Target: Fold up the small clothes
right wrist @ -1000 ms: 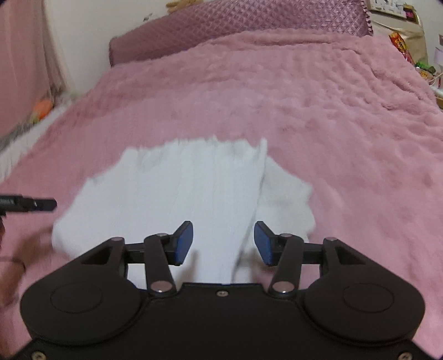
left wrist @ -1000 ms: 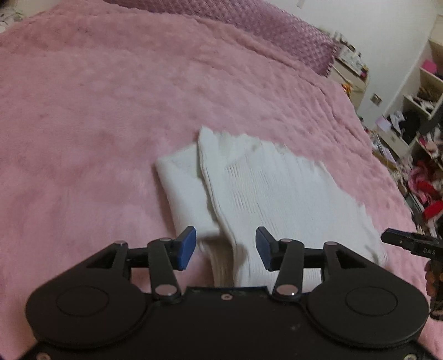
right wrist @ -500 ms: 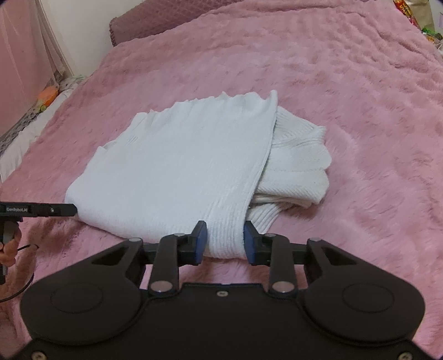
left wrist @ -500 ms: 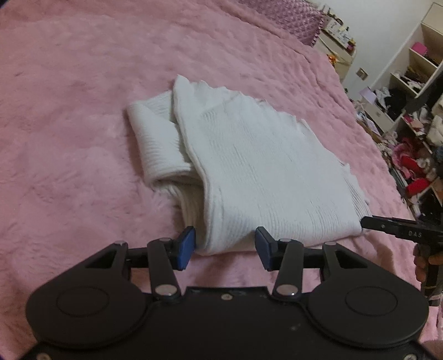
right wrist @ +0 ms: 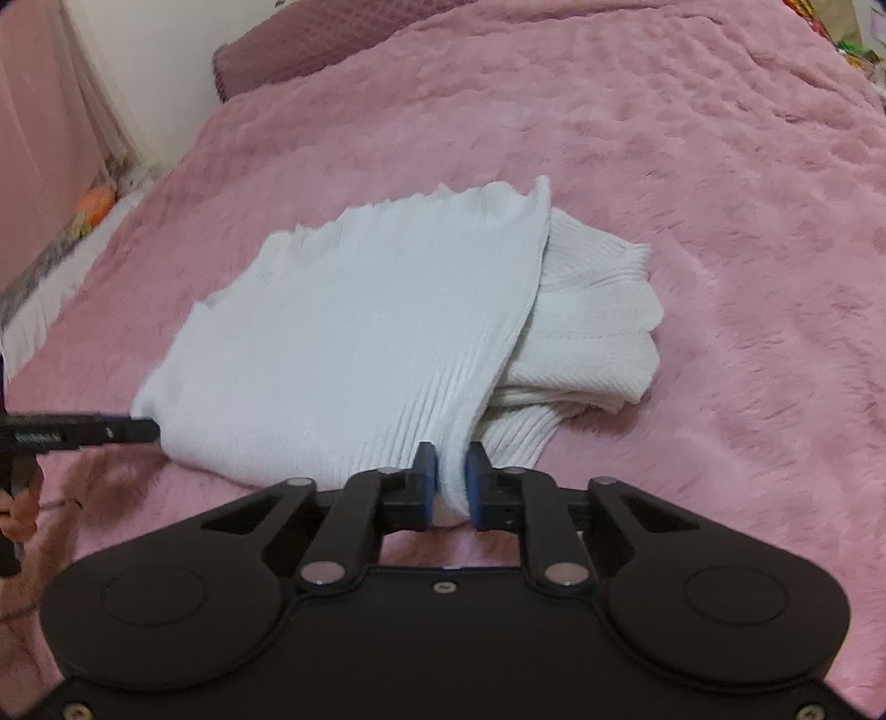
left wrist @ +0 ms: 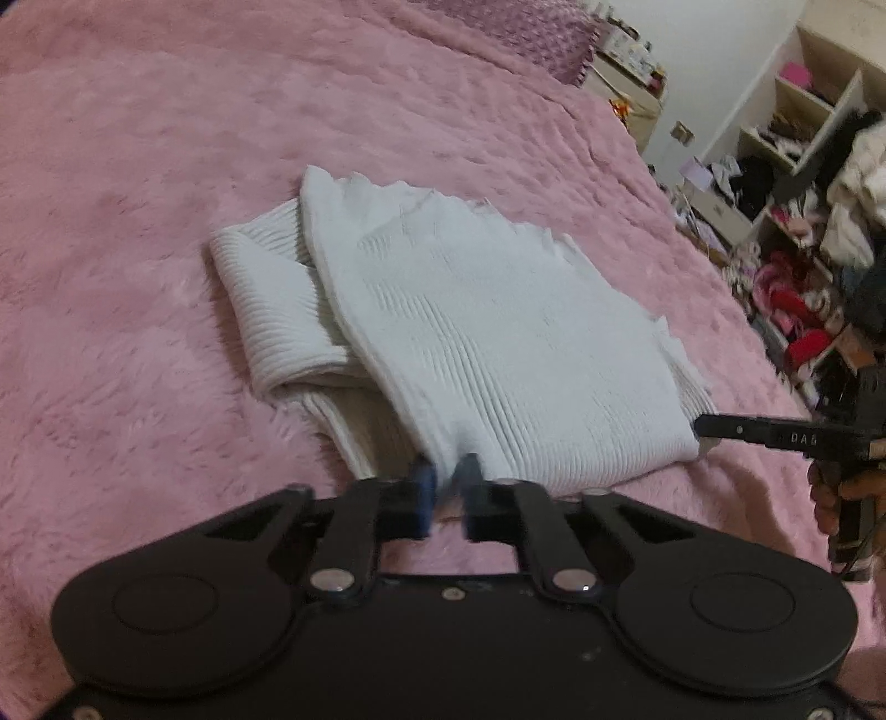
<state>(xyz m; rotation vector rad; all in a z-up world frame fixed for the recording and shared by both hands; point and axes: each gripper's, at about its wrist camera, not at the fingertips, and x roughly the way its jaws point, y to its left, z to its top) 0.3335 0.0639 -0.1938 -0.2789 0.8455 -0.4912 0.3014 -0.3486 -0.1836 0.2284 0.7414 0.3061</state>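
Observation:
A white ribbed knit garment lies partly folded on a pink fuzzy bedspread. Its top layer covers a bunched sleeve part on the left. My left gripper is shut on the garment's near edge at one corner. In the right wrist view the same garment lies ahead, and my right gripper is shut on its near edge at the other corner. Each gripper's fingers show from the side in the other view, the right gripper and the left gripper, both at the garment's near corners.
A purple quilted pillow lies at the head of the bed. Cluttered white shelves with clothes stand right of the bed. A pink curtain and the bed's left edge show in the right wrist view.
Both grippers went from open to shut on the garment's near edge. They came down closer to that edge.

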